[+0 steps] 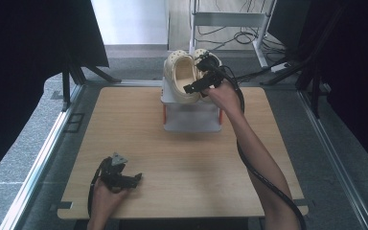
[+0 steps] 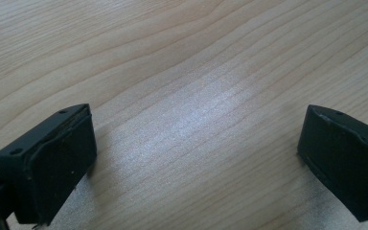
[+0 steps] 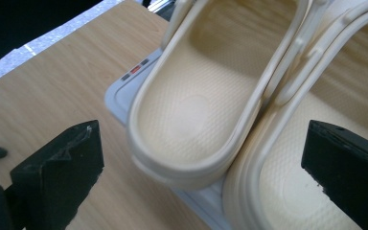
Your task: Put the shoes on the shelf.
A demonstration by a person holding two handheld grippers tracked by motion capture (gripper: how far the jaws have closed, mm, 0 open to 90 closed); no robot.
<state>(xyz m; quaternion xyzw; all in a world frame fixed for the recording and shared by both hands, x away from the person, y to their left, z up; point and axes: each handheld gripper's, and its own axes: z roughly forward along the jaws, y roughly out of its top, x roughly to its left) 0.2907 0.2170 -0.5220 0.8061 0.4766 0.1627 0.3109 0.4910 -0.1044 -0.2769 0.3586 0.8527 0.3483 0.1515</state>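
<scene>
Clogs [image 3: 191,115] on the box [image 1: 191,120] look light, probably soft foam, so my wide-open right gripper [image 3: 201,163] should pinch the heel rim; left gripper [image 2: 196,158] idle, wide too.

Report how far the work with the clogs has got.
Done: both cream clogs sit side by side on the white stand at the table's far edge. In hand: the right gripper hangs open over their heels, gripping neither. The left gripper is open above bare table. Left: whether it is about to lift a clog or has just set one down cannot be told.
</scene>
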